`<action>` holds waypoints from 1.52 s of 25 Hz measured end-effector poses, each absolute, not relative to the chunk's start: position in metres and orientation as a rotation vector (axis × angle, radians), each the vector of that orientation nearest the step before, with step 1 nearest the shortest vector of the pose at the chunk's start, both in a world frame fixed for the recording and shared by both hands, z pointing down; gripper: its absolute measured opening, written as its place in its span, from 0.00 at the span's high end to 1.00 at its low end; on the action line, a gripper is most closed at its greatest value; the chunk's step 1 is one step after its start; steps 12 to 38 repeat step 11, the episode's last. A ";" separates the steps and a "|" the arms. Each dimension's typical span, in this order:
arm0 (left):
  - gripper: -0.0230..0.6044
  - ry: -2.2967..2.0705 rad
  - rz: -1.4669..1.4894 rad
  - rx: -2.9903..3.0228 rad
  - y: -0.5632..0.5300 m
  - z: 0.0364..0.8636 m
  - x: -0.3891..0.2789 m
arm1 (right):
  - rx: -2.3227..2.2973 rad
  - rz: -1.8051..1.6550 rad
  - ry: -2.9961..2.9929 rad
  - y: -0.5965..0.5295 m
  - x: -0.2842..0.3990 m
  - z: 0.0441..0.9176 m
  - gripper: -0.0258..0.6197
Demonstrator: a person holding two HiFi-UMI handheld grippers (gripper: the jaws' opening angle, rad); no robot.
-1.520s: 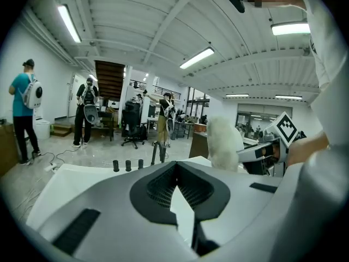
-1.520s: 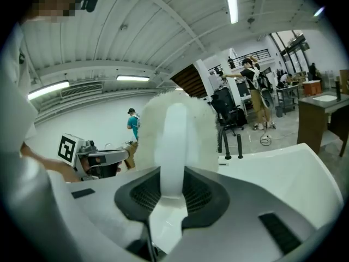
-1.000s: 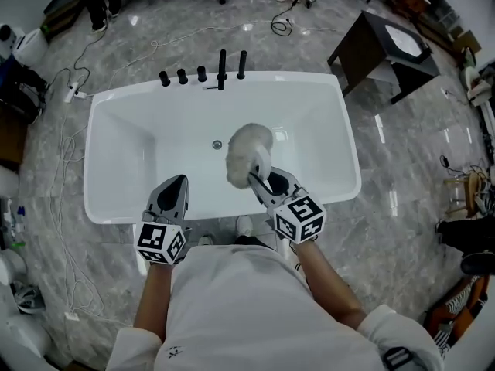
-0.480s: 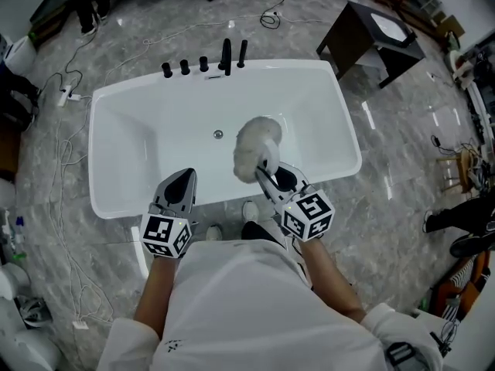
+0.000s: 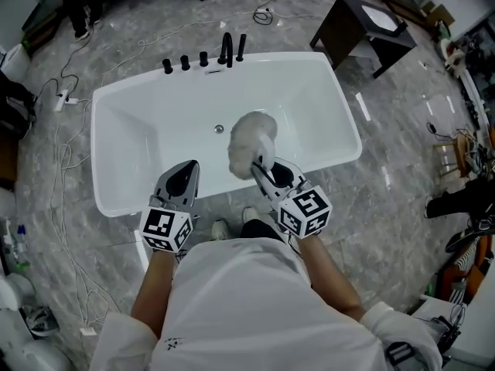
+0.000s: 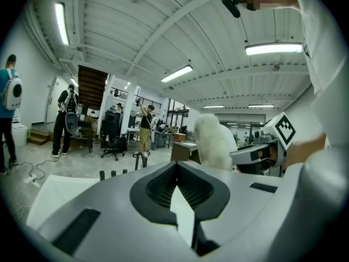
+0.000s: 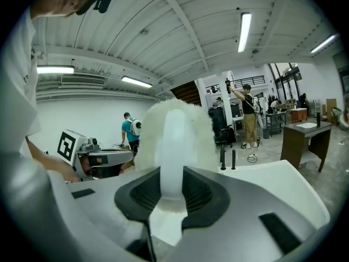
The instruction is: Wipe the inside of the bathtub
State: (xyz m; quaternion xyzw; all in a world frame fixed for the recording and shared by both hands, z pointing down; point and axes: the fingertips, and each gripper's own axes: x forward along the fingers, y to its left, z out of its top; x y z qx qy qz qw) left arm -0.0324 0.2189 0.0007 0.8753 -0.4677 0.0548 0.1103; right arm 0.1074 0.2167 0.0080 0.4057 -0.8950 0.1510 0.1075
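At the near rim of the bathtub (image 5: 139,134), your right gripper (image 5: 260,168) clamps the handle of the white duster (image 5: 249,139); your left gripper (image 5: 186,168) hovers alongside, jaws closed, empty.

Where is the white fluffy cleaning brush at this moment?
In the head view, the white fluffy brush is over the middle of the white bathtub, just right of the drain, its handle clamped in the right gripper.

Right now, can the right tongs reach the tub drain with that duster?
Probably yes: the right tongs hold the duster near the drain, and nothing lies in the bathtub between them.
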 end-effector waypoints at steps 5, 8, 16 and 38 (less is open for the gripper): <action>0.95 -1.407 0.147 2.570 0.220 -0.004 -0.034 | 1.186 0.425 -2.646 0.219 0.106 0.003 0.81; 0.95 -1.421 0.138 2.563 0.222 -0.007 -0.030 | 1.168 0.410 -2.653 0.218 0.108 0.000 0.81; 0.95 -1.423 0.133 2.562 0.226 -0.011 -0.022 | 1.152 0.392 -2.661 0.220 0.111 -0.005 0.81; 0.95 -1.423 0.133 2.562 0.226 -0.011 -0.022 | 1.152 0.392 -2.661 0.220 0.111 -0.005 0.81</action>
